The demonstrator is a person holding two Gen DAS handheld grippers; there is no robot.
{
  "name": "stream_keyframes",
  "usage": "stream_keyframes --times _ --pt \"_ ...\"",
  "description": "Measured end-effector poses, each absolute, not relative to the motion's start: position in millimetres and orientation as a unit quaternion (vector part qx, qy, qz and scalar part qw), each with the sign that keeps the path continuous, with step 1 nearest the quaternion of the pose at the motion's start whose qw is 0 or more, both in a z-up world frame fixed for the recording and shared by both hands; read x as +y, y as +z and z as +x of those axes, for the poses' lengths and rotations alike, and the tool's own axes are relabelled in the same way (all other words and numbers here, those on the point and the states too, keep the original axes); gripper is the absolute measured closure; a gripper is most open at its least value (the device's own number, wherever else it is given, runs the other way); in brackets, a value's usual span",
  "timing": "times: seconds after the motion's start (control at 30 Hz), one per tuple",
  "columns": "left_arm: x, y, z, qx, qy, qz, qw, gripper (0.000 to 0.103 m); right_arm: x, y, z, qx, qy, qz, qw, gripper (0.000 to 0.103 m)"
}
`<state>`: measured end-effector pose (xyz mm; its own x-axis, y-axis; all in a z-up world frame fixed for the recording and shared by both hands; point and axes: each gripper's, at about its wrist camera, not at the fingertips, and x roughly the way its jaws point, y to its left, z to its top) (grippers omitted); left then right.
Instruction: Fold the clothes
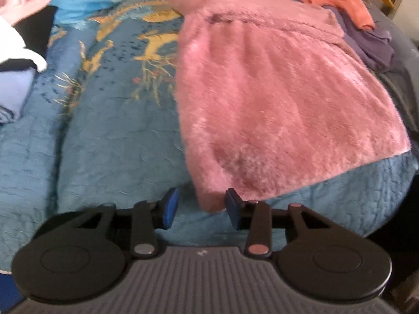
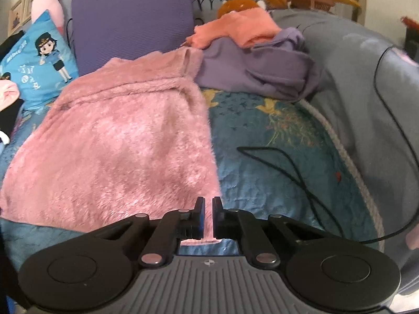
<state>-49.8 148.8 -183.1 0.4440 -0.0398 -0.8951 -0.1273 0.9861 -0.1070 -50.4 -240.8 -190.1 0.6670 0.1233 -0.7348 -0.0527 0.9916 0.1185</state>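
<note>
two grippers work the near hem of the fuzzy pink garment (image 1: 282,99) spread on the blue bedspread (image 1: 104,144): right gripper (image 2: 208,216) pinches its corner, left gripper (image 1: 201,208) gapes around the other.

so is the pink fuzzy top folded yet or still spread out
Partly folded: the pink fuzzy top lies flat on the blue bedspread, its upper part seemingly turned over across the body, no sleeves showing.
</note>
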Motion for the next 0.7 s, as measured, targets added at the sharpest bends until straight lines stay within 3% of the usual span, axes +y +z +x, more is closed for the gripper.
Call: stream_keyframes --times 0.23,0.3,0.47,0.53,0.63,0.7 --pt "158.1 -198.7 -37.8 0.532 -0.007 -0.197 0.823 0.060 -260.7 -201.4 -46.6 0.426 0.060 0.125 0.894 0.095" --pt "160.5 -202.6 -35.6 0.534 -0.002 -0.212 0.819 0.067 -262.6 -204.1 -45.1 0.432 0.059 0.136 0.890 0.094" --pt "169.2 -208.1 -36.8 0.533 0.003 -0.254 0.807 0.072 -268.9 -210.2 -39.7 0.445 0.070 0.165 0.877 0.092" --pt "172.8 -210.2 -38.5 0.532 0.003 -0.275 0.801 0.084 -270.9 -214.3 -35.4 0.455 0.075 0.180 0.869 0.092" --pt "178.5 -214.7 -40.9 0.531 0.004 -0.312 0.788 0.093 -275.2 -218.2 -32.4 0.457 0.073 0.214 0.861 0.103" --pt "182.3 -214.5 -39.3 0.529 0.006 -0.324 0.784 0.093 -275.0 -217.1 -34.4 0.447 0.075 0.225 0.862 0.103"
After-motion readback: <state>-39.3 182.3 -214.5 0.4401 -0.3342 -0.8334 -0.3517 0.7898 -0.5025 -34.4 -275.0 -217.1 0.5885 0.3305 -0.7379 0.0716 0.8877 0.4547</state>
